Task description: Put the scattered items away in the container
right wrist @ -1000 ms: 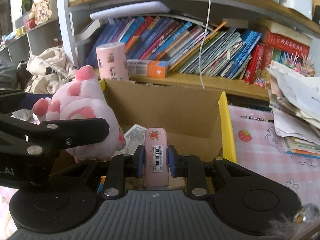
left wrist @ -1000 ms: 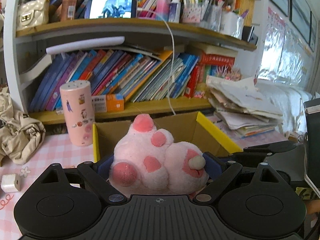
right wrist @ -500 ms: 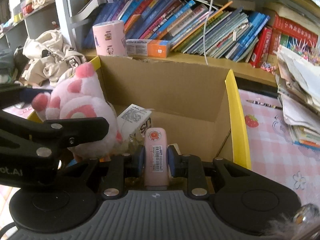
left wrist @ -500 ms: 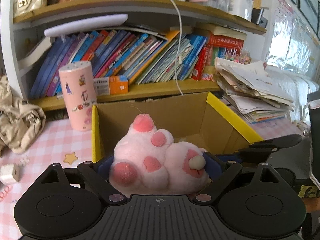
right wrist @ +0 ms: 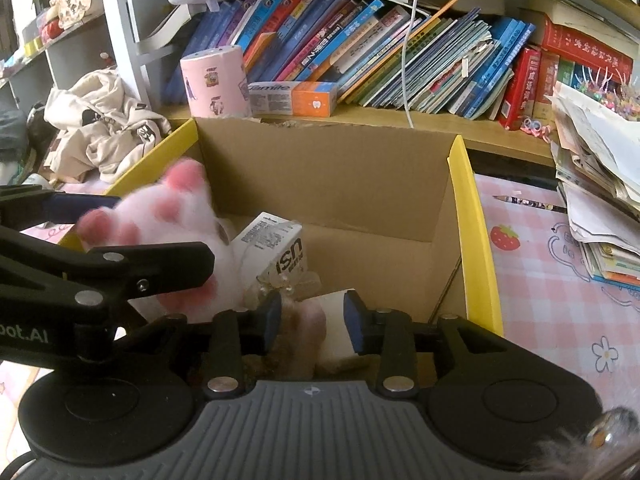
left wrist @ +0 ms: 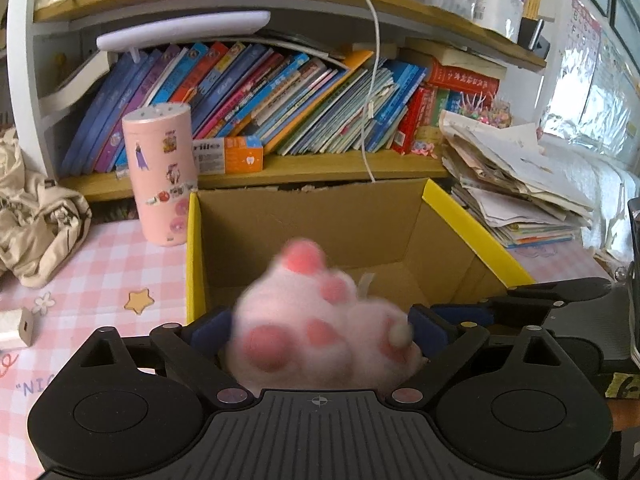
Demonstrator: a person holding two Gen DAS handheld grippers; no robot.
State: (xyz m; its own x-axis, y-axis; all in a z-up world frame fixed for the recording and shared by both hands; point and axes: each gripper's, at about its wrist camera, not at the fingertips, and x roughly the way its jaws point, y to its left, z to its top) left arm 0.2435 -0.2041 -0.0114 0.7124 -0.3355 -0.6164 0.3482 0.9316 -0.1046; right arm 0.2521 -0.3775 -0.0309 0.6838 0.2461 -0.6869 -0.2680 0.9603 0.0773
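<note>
Your pink-and-white plush paw (left wrist: 320,328) with darker pink pads, brown cardboard box (left wrist: 320,216) edged yellow, pink-and-white checked tablecloth (left wrist: 104,264) with a yellow star at nine o'clock, pale pink sticker-covered canister (left wrist: 160,176), blue pads (right wrist: 354,320) on your black gripper (right wrist: 310,322).

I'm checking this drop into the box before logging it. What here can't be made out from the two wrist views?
- Plush paw: blurred in both views; whether the left gripper pads touch it is unclear.
- Pink item between the right gripper jaws, which just opened: blurred, lower part hidden by the gripper body.
- Cardboard box floor: near part hidden by both grippers.
- White carton: print too small.
</note>
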